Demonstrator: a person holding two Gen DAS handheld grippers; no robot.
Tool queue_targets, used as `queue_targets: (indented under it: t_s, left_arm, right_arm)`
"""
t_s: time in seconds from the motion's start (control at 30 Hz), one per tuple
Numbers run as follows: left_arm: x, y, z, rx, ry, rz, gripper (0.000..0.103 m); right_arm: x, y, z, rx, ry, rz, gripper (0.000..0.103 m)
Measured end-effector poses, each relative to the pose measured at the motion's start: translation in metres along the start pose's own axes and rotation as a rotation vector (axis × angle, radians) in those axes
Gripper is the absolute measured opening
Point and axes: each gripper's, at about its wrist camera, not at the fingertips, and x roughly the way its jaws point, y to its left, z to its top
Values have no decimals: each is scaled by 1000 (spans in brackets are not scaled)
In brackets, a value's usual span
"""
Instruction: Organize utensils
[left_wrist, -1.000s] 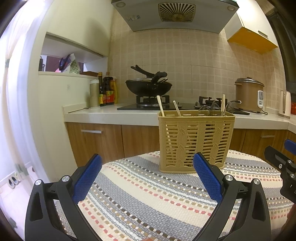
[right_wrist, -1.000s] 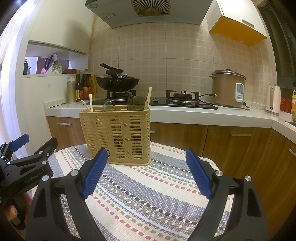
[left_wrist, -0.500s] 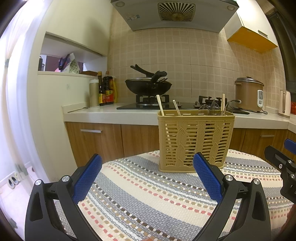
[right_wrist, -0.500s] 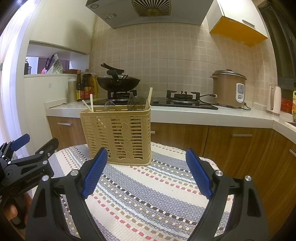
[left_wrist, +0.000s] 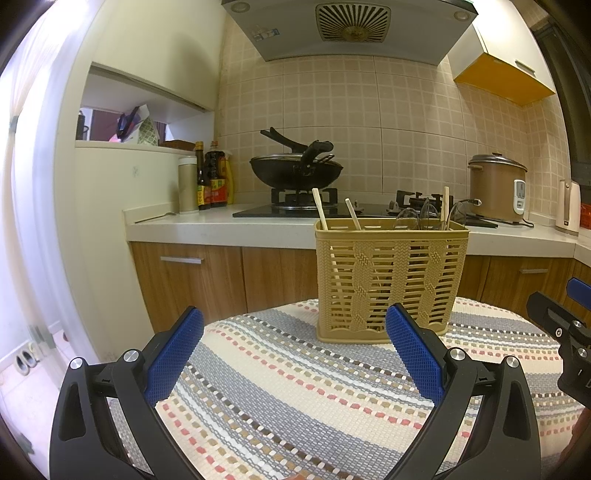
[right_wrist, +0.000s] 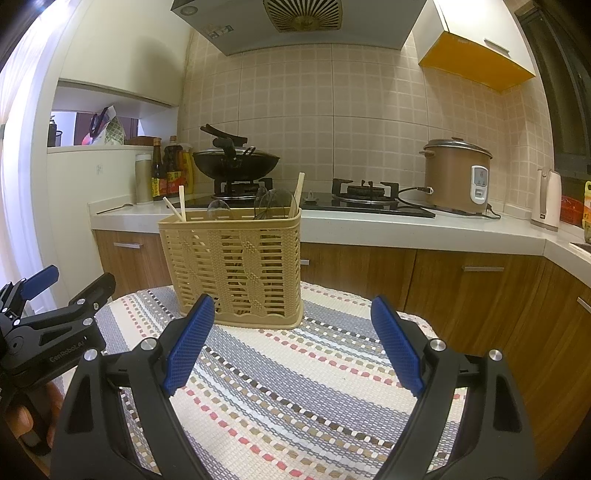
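The utensil basket (left_wrist: 391, 280) is parked upright on the striped tablecloth (left_wrist: 295, 387), long side stretched left to right across both views. Chopsticks (left_wrist: 319, 208) and spoons (left_wrist: 424, 214) are poked out the top, handles leaned a bit. No loose utensils are seen on the cloth, so it's probably wrap-up time. The left gripper (left_wrist: 295, 354) and right gripper (right_wrist: 293, 347) are spread wide with nothing held; best kept well clear of the rim.

no visible change, both sets of jaws and utensil basket (left_wrist: 391, 280) as before
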Motion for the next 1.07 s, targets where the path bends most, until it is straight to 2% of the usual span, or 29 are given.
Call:
queue_targets:
  t_s: [0.47, 0.7, 0.87, 1.07]
  left_arm:
    - [0, 0, 0, 5, -3, 7, 95]
    - [-5, -2, -1, 20, -37, 56, 96]
    - [-6, 5, 1, -25, -22, 11, 96]
    - [-3, 7, 2, -35, -8, -15, 96]
  right_arm:
    - [0, 0, 0, 0, 1, 1, 84]
    - [0, 0, 0, 2, 1, 0, 84]
    - [1, 0, 0, 2, 2, 0, 84]
    - [3, 0, -1, 2, 8, -1, 84]
